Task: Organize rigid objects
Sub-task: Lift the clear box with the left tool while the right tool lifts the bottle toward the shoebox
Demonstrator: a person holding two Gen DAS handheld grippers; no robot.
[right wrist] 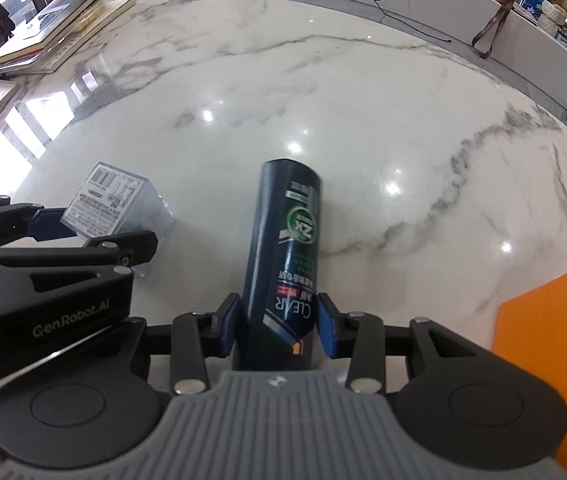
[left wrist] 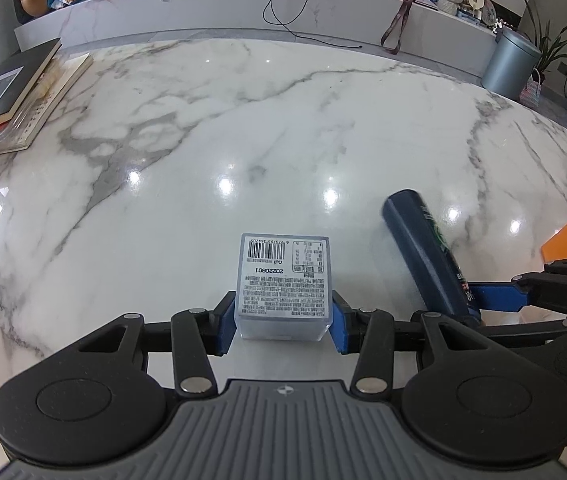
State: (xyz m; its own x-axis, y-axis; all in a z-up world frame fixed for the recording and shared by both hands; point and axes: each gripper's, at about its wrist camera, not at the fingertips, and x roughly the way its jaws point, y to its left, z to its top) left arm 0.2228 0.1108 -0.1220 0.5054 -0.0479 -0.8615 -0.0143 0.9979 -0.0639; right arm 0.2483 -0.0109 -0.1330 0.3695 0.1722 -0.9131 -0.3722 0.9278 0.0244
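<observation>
Down at the near edge of the left wrist view, the left gripper (left wrist: 283, 314) has its 2 blue pads pressed against the sides of a clear plastic cube-shaped box (left wrist: 282, 286) with a printed white label and barcode on top, so its jaws are clamped on that box. The box looks to sit on the glossy white marble table with grey veins (left wrist: 243, 128).

Just beside it, the right gripper (right wrist: 277, 322) straddles a dark blue cylindrical bottle with a green and white label (right wrist: 283, 240), which leans away from the camera. Its left blue pad lies against the bottle's side, while a thin gap shows at the right pad, so I cannot tell whether the grip is firm. No earlier picture is given.

From the right wrist view the clear box sits to the left of the bottle, apart from it. An orange flat panel (right wrist: 547, 340) stands at the table's right edge. Well apart, at the far left corner, lies a stack of 2 books (left wrist: 15, 92). Beyond the table a grey cylindrical bin (left wrist: 509, 62) stands on the floor.
</observation>
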